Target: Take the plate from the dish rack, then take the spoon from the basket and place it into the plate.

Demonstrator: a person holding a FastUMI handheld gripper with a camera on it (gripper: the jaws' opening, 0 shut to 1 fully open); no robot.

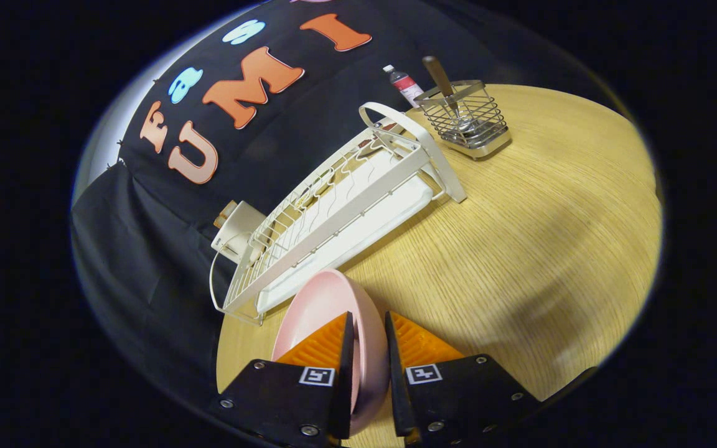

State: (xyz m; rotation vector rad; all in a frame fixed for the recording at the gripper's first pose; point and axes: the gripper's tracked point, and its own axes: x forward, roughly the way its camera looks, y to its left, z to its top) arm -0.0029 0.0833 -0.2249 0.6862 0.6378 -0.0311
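Gripper clamped on pink plate rim, just off dish rack; spoon upright in basket beyond, on counter.

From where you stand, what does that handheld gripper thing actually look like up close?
The gripper has two wedge-shaped fingers with ribbed inner pads, each mounted on a flat black block fastened by silver screws. Each block carries a small square black-and-white marker tag near the finger's base.

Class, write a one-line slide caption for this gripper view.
Gripper shut on the pink plate beside the white dish rack; spoon waits in the wire basket.
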